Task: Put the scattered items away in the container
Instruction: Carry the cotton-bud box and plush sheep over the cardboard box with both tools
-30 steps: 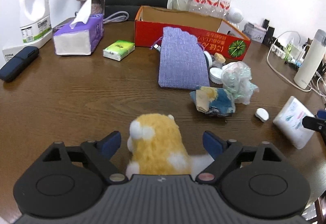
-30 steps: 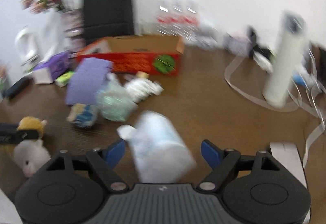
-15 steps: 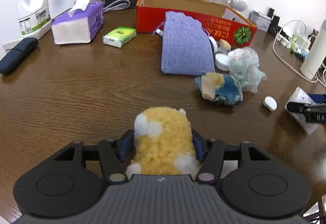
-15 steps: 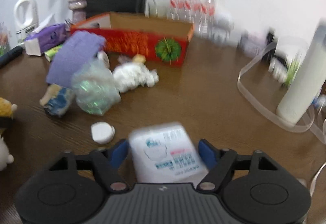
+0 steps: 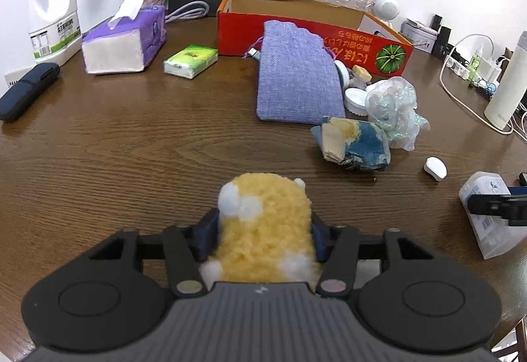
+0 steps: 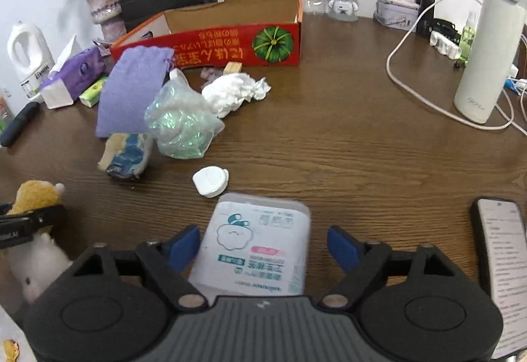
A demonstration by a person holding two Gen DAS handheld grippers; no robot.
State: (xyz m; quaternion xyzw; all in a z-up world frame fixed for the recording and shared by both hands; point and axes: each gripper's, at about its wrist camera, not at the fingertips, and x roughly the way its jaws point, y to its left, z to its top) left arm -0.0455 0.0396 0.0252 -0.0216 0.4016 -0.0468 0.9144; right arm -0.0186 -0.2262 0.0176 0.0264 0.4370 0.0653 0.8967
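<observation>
Red box (image 5: 306, 42) at the desk (image 5: 131, 148) back, upside-down print unreadable, inside hidden. Left hand-held gripper (image 5: 263, 230) clamped on yellow plush toy (image 5: 263, 227), toy's lower half hidden. Right hand-held gripper (image 6: 263, 241) spread around white packet (image 6: 253, 250), not gripping; packet text too small.

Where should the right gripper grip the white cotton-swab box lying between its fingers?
Across the two long side walls of the cotton-swab box, coming in from its near short end. The box lies flat, lengthwise along the right gripper, whose open fingers already flank those flat, parallel sides.
</observation>
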